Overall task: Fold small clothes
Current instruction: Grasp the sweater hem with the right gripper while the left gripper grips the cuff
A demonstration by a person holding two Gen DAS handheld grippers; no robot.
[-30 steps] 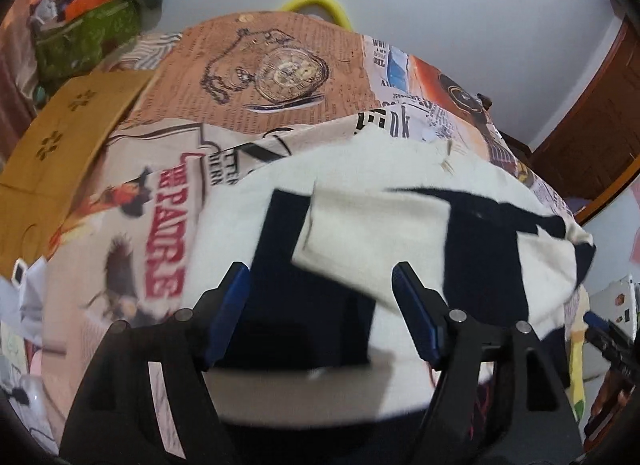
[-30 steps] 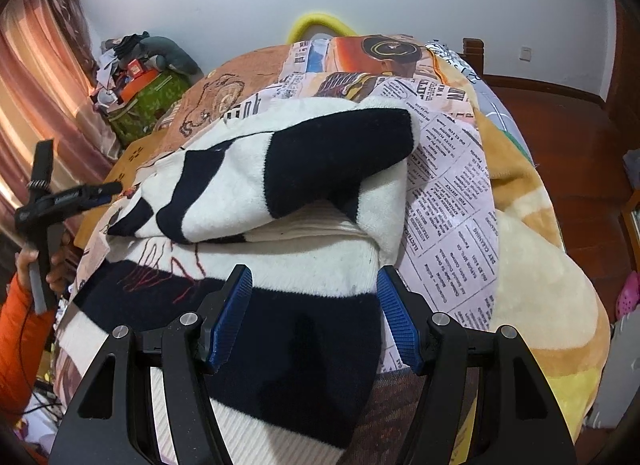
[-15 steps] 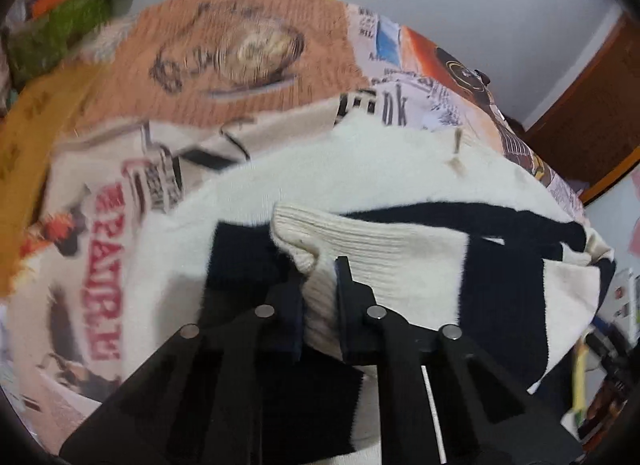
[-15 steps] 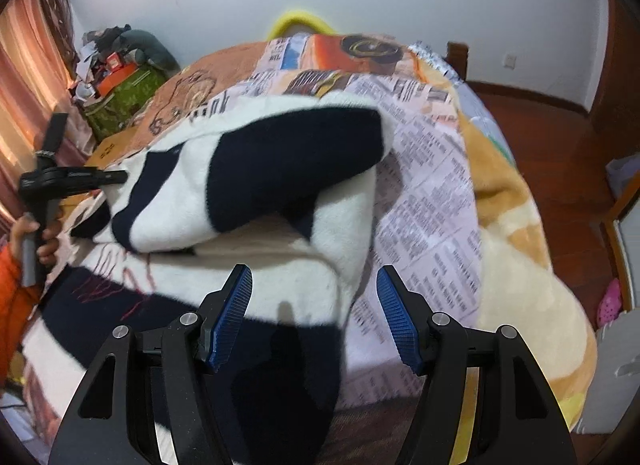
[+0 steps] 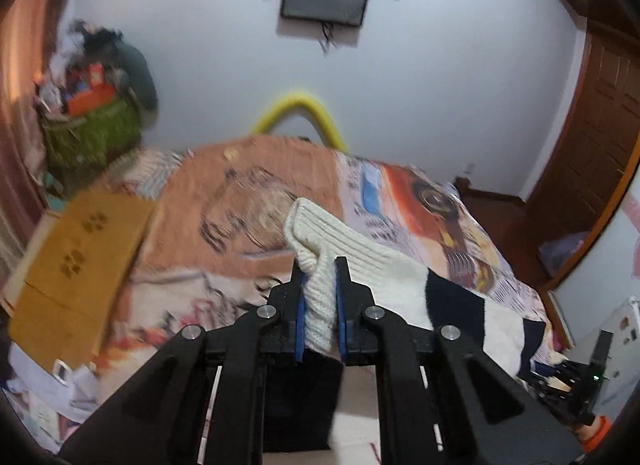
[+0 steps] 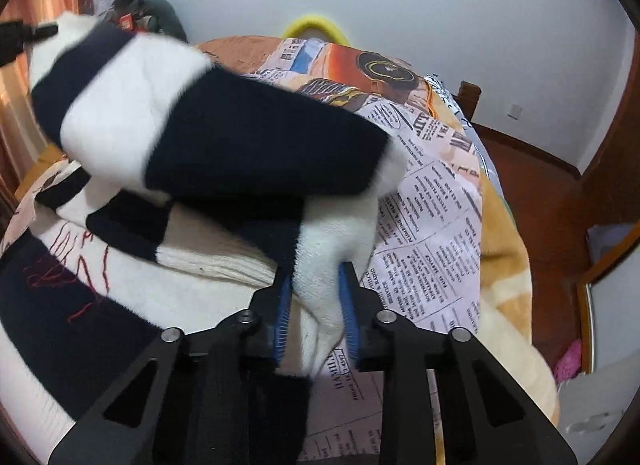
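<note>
A black-and-white striped knit sweater [image 6: 240, 145] lies on the bed. My left gripper [image 5: 320, 265] is shut on the sleeve's ribbed white cuff [image 5: 316, 233] and holds it up above the bed. The sleeve [image 5: 452, 297] trails down to the right from there. In the right wrist view the lifted sleeve stretches up to the left gripper [image 6: 24, 35] at the top left. My right gripper [image 6: 316, 271] is closing, and its blue pads pinch a white fold at the sweater's right edge. The sweater's body [image 6: 60, 305] stays flat on the bed at the lower left.
The bed carries a printed blanket [image 5: 248, 201] with newspaper patterns [image 6: 432, 225]. A flat orange-brown box [image 5: 76, 261] lies at the bed's left. A cluttered green basket [image 5: 88, 133] stands by the wall, with a yellow arc [image 5: 298, 105] behind the bed. Wooden floor [image 6: 540, 193] lies to the right.
The left gripper shut on the cuff, then rose and pulled the sleeve up off the sweater. The right gripper closed on the white fold at the sweater's edge.
</note>
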